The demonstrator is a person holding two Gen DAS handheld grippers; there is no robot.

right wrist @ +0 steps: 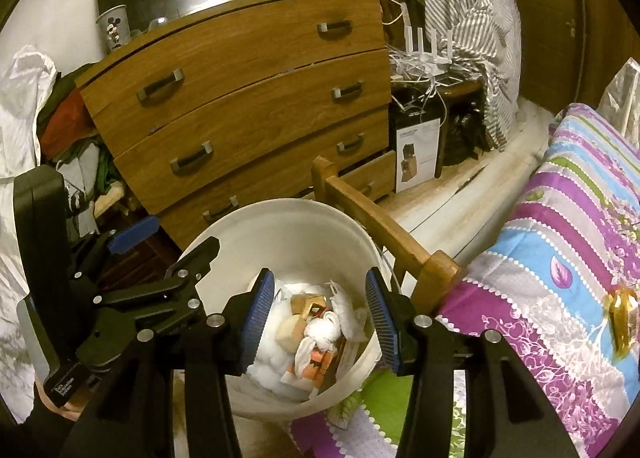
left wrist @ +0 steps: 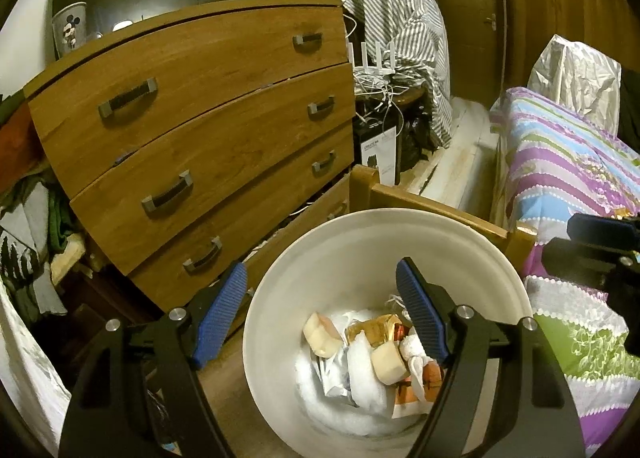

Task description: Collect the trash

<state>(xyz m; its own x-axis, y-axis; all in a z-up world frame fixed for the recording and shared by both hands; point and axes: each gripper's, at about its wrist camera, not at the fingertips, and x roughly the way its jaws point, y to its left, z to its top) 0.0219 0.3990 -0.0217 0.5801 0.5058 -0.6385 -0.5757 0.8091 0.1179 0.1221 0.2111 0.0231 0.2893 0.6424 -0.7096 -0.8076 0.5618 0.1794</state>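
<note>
In the left wrist view, the left tongs point(left wrist: 322, 294) are tilted downward over a white bucket point(left wrist: 320, 250) that is stood on the floor between a wooden chest of drawers point(left wrist: 192, 130) and a bed with a striped floral bedspread point(left wrist: 568, 186). The bucket is seen to be partly filled with trash point(left wrist: 372, 362): white crumpled tissues, two pale cylindrical pieces, a golden wrapper and orange-and-white packaging. The blue pads point(left wrist: 420, 314) are held wide apart, one outside the bucket's rim and one above its contents; nothing is gripped between them. The right tongs' black body is glimpsed at the right edge.

In the right wrist view, the right tongs point(right wrist: 316, 314) are likewise angled down over the same bucket point(right wrist: 288, 226), with the trash point(right wrist: 316, 334) seen directly between the pads. These tongs are parted about halfway and nothing is clamped. The left tongs point(right wrist: 168, 242) are seen spread open at the bucket's left rim. A golden wrapper point(right wrist: 622, 318) is left lying on the bedspread point(right wrist: 560, 242), well apart from the bucket
</note>
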